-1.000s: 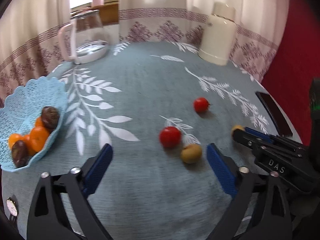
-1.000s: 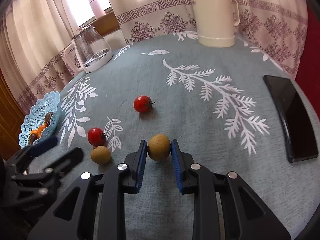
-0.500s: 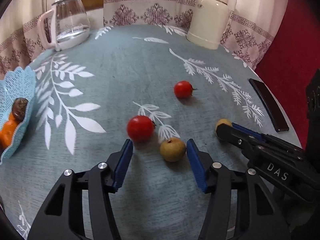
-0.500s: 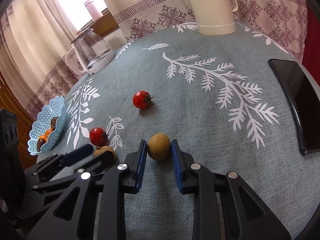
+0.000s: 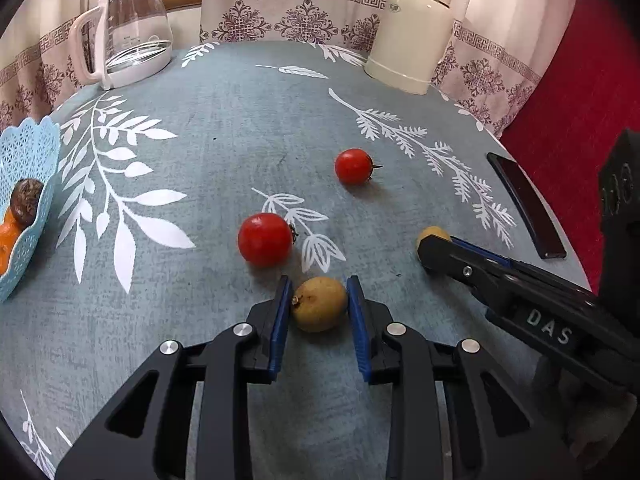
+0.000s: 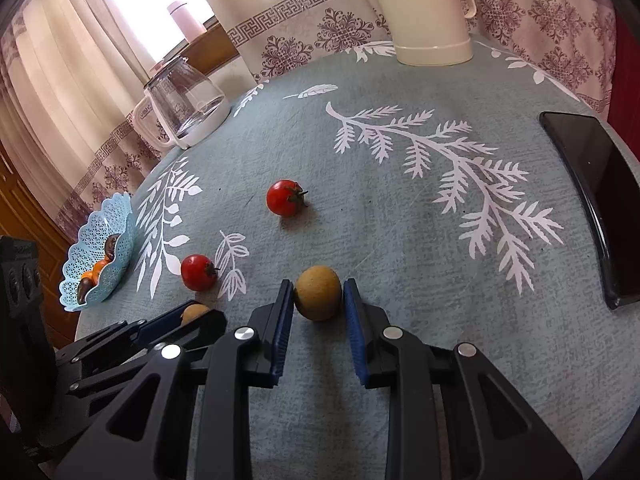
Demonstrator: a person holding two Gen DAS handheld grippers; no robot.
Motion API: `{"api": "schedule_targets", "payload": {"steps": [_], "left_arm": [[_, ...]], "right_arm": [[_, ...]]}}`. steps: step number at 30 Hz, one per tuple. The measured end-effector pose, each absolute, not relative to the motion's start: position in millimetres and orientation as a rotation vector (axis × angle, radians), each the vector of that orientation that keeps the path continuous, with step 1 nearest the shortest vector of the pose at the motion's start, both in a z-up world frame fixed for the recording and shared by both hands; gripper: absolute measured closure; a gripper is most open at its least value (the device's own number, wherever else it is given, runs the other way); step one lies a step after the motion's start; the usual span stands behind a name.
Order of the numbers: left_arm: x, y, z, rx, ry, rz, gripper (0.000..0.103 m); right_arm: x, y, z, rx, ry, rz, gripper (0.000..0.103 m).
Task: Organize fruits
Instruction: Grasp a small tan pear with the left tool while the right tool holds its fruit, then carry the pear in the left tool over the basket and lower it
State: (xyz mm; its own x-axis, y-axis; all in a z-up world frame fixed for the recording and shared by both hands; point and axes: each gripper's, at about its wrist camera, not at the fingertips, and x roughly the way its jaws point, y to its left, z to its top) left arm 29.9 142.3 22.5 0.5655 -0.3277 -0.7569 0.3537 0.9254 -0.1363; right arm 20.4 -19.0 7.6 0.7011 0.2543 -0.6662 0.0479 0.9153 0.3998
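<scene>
Nearest us, our left gripper [image 5: 319, 306] has its jaws closed on a tan longan [image 5: 319, 303] that sits on the bench [image 5: 248, 120], both blue pads touching its sides; our right gripper [image 6: 318, 300] has its jaws clamped on a second longan [image 6: 318, 293], also low on the cloth. We judge the risk lies in the lift: these small round fruits are held only across their middles, so a tilt or a loosened squeeze could let one roll away, and too hard a squeeze could crack the thin shell. The left jaws also sit just beside the nearer cherry tomato [image 5: 265, 239], which a sideways swing could knock rolling. Counting outward, we see two longans, two cherry tomatoes with the farther one [image 5: 353, 166] well apart, one blue lattice basket [image 5: 28, 152] at the left edge already holding orange and dark fruits, one black phone [image 6: 600, 200], one glass kettle [image 5: 132, 36] and one cream thermos jug [image 5: 416, 32].
</scene>
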Motion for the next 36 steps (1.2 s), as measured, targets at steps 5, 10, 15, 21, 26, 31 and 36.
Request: {"api": "schedule_targets", "payload": {"steps": [5,10,15,21,26,31,36], "left_arm": [[20,149,28,0.044,0.851,-0.366,0.074],[15,162,35,0.041,0.827,-0.331,0.074],[13,175,40,0.024,0.813,-0.307,0.074],[7,187,48,0.017,0.786,-0.287,0.074],[5,199,55,0.005,0.768,-0.264,0.074],[4,208,61,-0.005,0.75,-0.248,0.074],[3,216,66,-0.009,0.734,-0.237,0.074]], "right_arm": [[21,-17,7,0.402,0.797,0.119,0.076],[22,-15,6,0.387,0.806,0.119,0.076],[24,-11,7,0.361,0.814,0.111,0.075],[26,-4,9,0.307,0.826,0.095,0.074],[28,3,10,0.247,0.838,0.074,0.073],[30,10,11,0.182,0.851,0.056,0.073],[32,16,12,0.128,0.856,0.042,0.073]]}}
